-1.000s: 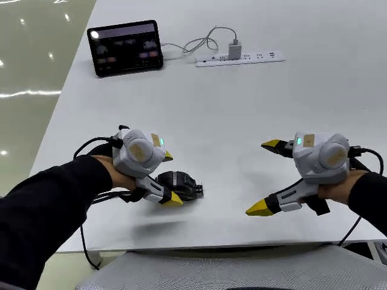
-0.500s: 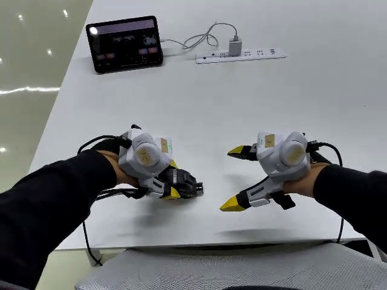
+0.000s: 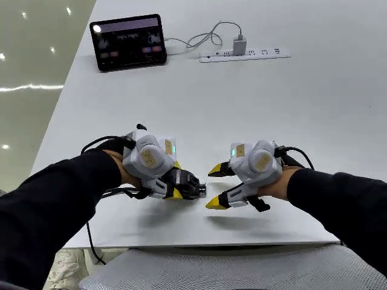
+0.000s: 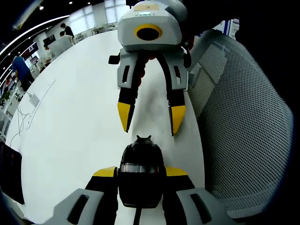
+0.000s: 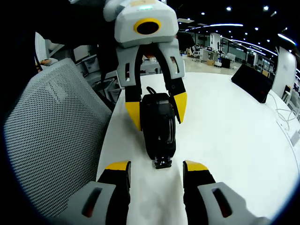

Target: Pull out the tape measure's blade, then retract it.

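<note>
A black tape measure (image 3: 188, 183) lies near the front edge of the white table (image 3: 242, 109). My left gripper (image 3: 176, 180) is shut on its case, one yellow tip on each side. In the left gripper view the tape measure (image 4: 140, 176) sits between my own jaws, its nose pointing at the right gripper (image 4: 150, 117). My right gripper (image 3: 213, 187) faces it from the right, open. In the right gripper view the blade's end hook (image 5: 162, 162) sits just ahead of the gap between my open right jaws, and the left gripper (image 5: 157, 110) clamps the tape measure (image 5: 158, 124).
A dark tablet (image 3: 128, 41) stands at the far left of the table. A white power strip (image 3: 245, 55) with a charger and cable lies at the back. The table's front edge runs just below the grippers, with a grey mesh chair (image 3: 230, 269) under it.
My left gripper has closed on the tape measure. The right gripper has moved left across the table, still open, until its tips are right at the tape measure's nose.
</note>
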`<state>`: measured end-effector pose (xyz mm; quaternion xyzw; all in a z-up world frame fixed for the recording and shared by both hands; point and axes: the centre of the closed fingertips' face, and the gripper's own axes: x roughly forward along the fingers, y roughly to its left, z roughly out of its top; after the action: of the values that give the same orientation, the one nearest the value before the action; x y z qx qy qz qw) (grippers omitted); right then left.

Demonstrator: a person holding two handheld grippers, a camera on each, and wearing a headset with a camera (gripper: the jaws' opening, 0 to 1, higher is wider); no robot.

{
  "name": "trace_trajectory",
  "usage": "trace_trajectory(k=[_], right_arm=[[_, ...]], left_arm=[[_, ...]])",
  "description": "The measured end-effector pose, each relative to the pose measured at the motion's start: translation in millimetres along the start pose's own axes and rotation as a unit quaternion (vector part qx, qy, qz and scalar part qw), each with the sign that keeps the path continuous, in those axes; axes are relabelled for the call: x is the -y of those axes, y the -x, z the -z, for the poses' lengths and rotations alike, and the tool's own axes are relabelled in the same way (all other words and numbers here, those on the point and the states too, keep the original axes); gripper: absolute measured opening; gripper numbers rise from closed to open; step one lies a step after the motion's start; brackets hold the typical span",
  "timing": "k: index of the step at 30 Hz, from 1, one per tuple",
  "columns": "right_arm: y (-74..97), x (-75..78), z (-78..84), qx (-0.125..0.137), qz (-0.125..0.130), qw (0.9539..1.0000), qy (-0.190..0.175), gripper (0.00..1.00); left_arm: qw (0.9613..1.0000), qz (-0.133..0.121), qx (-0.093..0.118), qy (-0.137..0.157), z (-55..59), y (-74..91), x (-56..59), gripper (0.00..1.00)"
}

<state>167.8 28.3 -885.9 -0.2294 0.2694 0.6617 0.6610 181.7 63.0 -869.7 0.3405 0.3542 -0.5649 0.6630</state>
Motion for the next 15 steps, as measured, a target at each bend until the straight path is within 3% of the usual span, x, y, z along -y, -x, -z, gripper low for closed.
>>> trace_trajectory(k=[5, 13, 15], right_arm=[[-7.2, 1.5, 5.0, -0.016, -0.002, 0.9996, 0.022, 0.32], [-18.1, 2.0, 0.7, -0.012, -0.007, 0.9997, 0.018, 0.19], [-17.4, 6.8, 1.5, -0.016, 0.002, 0.9993, 0.035, 0.16]], left_arm=[[1.0, 0.002, -0.003, 0.002, 0.9, -0.9, 0.6, 0.32], [1.0, 0.003, -0.003, 0.007, 1.5, -2.3, 0.0, 0.33], [1.0, 0.003, -0.003, 0.008, 1.5, -2.4, 0.3, 0.33]])
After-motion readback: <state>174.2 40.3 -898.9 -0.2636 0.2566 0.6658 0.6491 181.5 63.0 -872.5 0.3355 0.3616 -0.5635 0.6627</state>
